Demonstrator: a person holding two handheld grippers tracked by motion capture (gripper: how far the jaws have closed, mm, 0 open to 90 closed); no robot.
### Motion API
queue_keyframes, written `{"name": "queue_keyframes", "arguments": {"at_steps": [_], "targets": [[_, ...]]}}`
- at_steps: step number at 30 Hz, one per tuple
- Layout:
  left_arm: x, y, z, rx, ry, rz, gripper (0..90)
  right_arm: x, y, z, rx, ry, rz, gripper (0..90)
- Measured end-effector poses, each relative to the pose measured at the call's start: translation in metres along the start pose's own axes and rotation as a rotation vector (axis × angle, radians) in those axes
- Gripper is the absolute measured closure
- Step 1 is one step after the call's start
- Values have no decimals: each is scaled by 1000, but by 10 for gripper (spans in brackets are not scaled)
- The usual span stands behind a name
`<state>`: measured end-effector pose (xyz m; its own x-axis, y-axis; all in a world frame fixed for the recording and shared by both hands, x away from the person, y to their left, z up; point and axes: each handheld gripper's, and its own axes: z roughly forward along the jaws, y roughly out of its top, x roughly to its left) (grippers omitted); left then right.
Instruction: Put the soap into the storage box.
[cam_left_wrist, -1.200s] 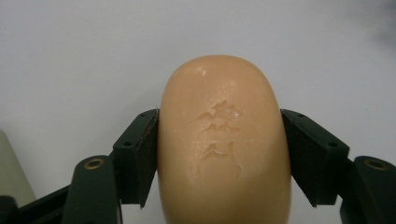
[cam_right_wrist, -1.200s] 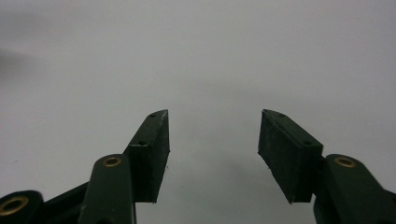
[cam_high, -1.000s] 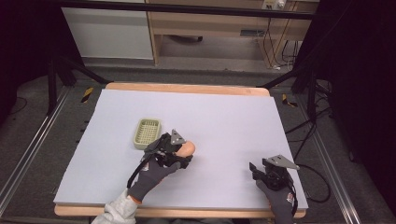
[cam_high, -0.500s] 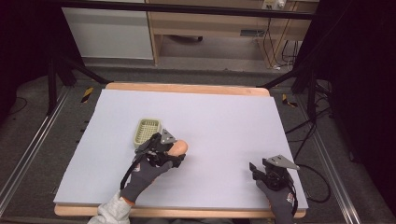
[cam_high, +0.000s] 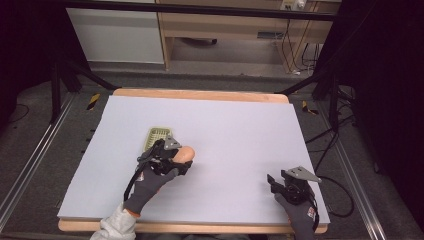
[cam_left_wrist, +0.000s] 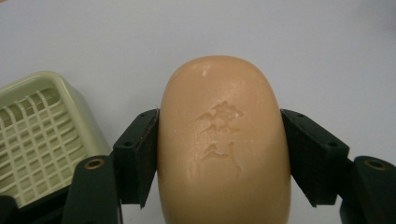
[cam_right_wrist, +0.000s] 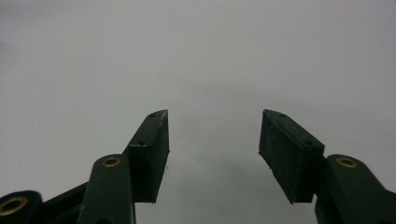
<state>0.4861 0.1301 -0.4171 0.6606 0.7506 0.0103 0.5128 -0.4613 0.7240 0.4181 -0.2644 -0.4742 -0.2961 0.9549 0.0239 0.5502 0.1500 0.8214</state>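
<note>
Jaws of the left gripper (cam_high: 184, 159) clamp one peach-coloured soap bar (cam_high: 186, 154) in the high view, just right of one pale green soap dish (cam_high: 156, 136) on the lavender worktop (cam_high: 235, 135); the right gripper (cam_high: 272, 181) sits well apart near the worktop's front right corner, with nothing in its jaws. From the left gripper view, both black pads (cam_left_wrist: 140, 156) press the flanks of the single soap bar (cam_left_wrist: 223, 140), whose top bears a stamped mark, and the one slatted soap dish (cam_left_wrist: 37, 135) lies at the left. From the right gripper view, the right gripper (cam_right_wrist: 214, 140) has its two jaws parted over bare worktop (cam_right_wrist: 201, 51), gripping nothing.
</note>
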Motion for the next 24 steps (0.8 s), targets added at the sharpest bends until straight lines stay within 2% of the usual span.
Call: {"name": "queue_keyframes", "arguments": {"at_steps": [10,24], "targets": [[14,2,-7,-16,30,-23,317,0,0,0,1,3,0,427],[37,5,-13,-47,71,-79,318,0,0,1,-1,-2,-7,428]]}}
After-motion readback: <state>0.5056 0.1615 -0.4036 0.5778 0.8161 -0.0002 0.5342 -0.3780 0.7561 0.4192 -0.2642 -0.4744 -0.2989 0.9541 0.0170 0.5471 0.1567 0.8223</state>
